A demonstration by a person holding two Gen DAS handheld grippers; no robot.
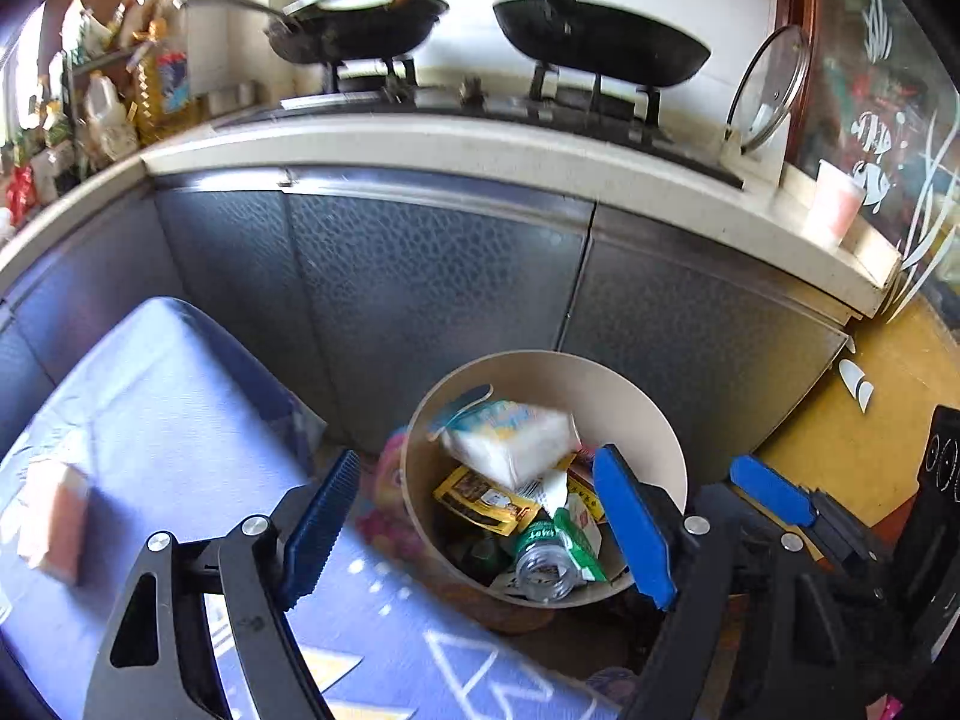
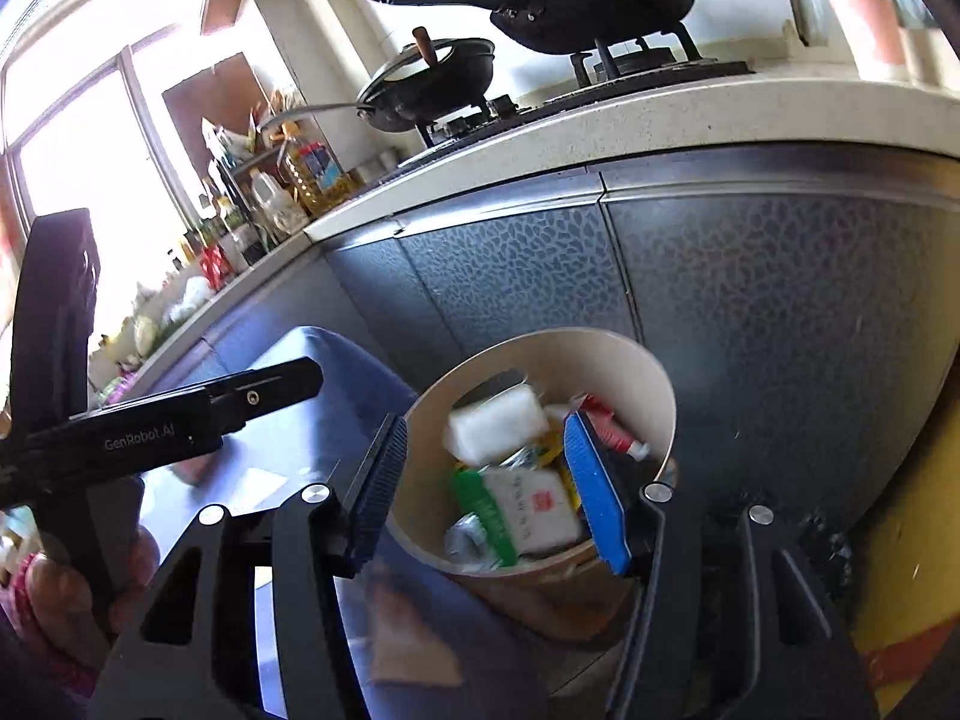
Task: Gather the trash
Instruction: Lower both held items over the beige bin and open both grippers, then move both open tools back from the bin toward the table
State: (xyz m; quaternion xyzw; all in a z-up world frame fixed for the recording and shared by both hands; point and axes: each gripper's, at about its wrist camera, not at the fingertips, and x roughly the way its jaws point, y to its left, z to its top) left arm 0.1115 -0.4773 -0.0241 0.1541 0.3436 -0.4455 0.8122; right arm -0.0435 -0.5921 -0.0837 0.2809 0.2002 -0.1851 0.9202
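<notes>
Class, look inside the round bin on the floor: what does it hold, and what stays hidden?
The bin holds a white tissue pack, a yellow wrapper, a clear bottle and a green-edged packet. Anything beneath this pile, and the bin's bottom, is covered.

Sunlit window (image 2: 72,138) beside pale countertop (image 1: 480,147), grey textured cabinets (image 1: 432,288), yellow floor (image 1: 864,438).

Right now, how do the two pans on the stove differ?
The left pan carries a lid and a wooden-handled utensil; the right pan is uncovered and looks empty. The left pan's thin metal handle points left; the right pan's thick black handle rises toward the wall. Both are black and sit on burner grates.
</notes>
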